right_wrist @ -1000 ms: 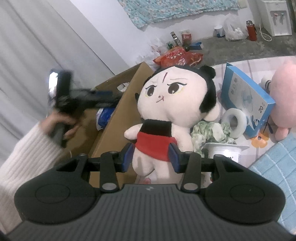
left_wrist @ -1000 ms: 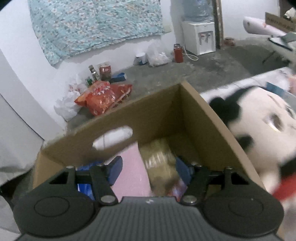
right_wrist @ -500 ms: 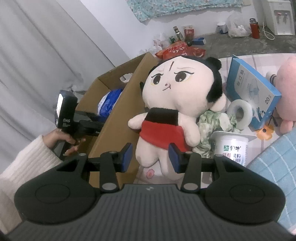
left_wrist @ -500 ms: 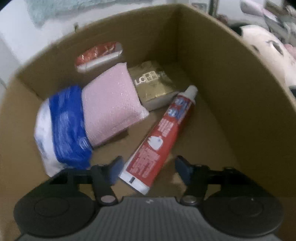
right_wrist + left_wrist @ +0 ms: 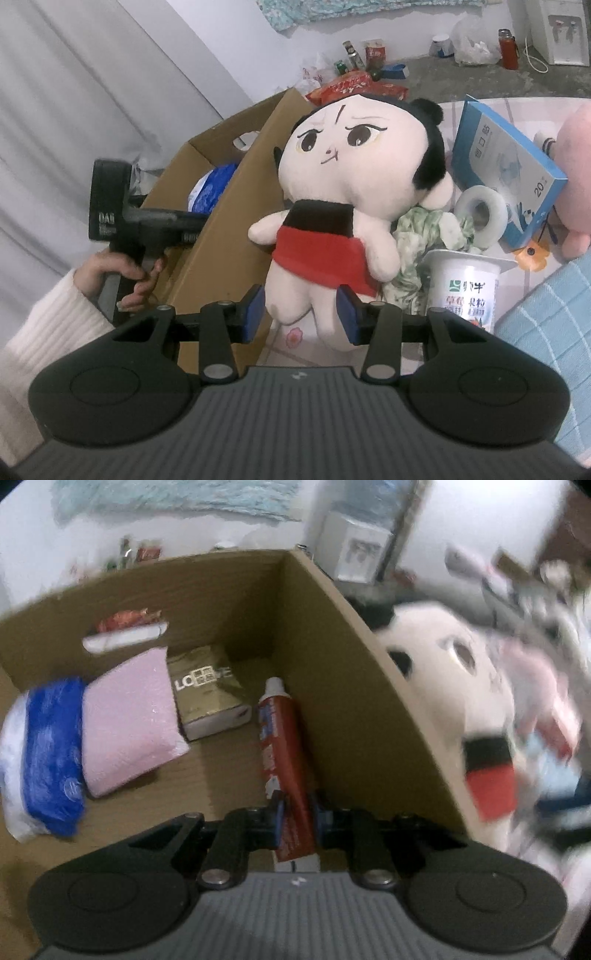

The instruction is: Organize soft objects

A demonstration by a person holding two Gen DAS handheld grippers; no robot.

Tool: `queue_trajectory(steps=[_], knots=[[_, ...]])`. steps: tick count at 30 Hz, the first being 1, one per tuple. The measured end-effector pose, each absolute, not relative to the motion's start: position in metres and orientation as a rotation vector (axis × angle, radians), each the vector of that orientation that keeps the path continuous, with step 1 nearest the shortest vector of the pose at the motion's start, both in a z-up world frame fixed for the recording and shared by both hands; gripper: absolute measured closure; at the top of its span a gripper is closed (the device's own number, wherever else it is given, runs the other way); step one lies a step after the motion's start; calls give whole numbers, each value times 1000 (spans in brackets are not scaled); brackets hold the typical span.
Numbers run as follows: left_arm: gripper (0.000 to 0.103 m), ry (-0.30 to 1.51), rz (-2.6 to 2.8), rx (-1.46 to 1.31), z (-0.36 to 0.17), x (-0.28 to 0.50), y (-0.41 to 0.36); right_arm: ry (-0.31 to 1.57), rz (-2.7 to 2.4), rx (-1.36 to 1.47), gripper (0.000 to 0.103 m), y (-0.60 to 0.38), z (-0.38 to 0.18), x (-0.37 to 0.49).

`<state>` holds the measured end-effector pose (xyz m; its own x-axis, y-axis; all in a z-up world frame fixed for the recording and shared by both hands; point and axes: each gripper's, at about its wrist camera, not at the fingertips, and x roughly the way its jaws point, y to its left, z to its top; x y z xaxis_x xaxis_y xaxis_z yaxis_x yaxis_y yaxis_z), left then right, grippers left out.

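My left gripper (image 5: 298, 812) reaches down into the cardboard box (image 5: 351, 686). Its jaws are closing, and the blue pads press on the lower part of a red toothpaste tube (image 5: 282, 738) that lies along the box's right wall. My right gripper (image 5: 301, 314) is shut on the legs of a plush doll (image 5: 354, 155) with black hair and a red skirt. It holds the doll upright beside the box (image 5: 236, 221). In the left wrist view the doll (image 5: 461, 686) is a blur past the box wall.
In the box lie a pink pouch (image 5: 129, 723), a blue-and-white pack (image 5: 48, 753) and a gold packet (image 5: 207, 694). Right of the doll are a yogurt cup (image 5: 465, 291), green cloth (image 5: 424, 236), a tape roll (image 5: 480, 210), a blue carton (image 5: 506, 162) and a pink plush (image 5: 576, 177). A hand (image 5: 125, 273) grips the left handle.
The left gripper dropped from above the box rim into the box, and its jaws narrowed from wide apart onto the toothpaste tube. The right gripper stayed about where it was with the doll.
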<state>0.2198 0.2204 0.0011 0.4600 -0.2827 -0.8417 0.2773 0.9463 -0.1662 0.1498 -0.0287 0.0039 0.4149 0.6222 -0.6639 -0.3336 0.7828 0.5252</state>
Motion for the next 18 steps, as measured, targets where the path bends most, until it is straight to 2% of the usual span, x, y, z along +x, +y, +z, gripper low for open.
queue_trajectory(steps=[2,4,5,7,9,10,11,12,18], knots=[[84,1023,-302,-128,-2,227,228,972,608,337,61,-28,4,150],[73,1021,-272,-225,-4,236,236,971,610,344,61,-27,4,150],[66,1026,-257,-222,-4,239,236,970,614,344,61,-26,5,149],[59,1018,-234,-137,2,234,232,964,625,334,60,-25,7,147],[63,1001,-259,-93,12,222,233,961,629,328,59,-25,9,146],[73,998,-285,-93,15,216,235,962,628,329,59,-26,9,146],[94,1009,-300,-99,15,212,235,962,627,335,59,-26,8,147],[102,1035,-319,-105,13,211,234,962,624,342,59,-26,8,147],[102,1067,-294,-8,-10,225,205,987,640,336,59,-21,5,141]])
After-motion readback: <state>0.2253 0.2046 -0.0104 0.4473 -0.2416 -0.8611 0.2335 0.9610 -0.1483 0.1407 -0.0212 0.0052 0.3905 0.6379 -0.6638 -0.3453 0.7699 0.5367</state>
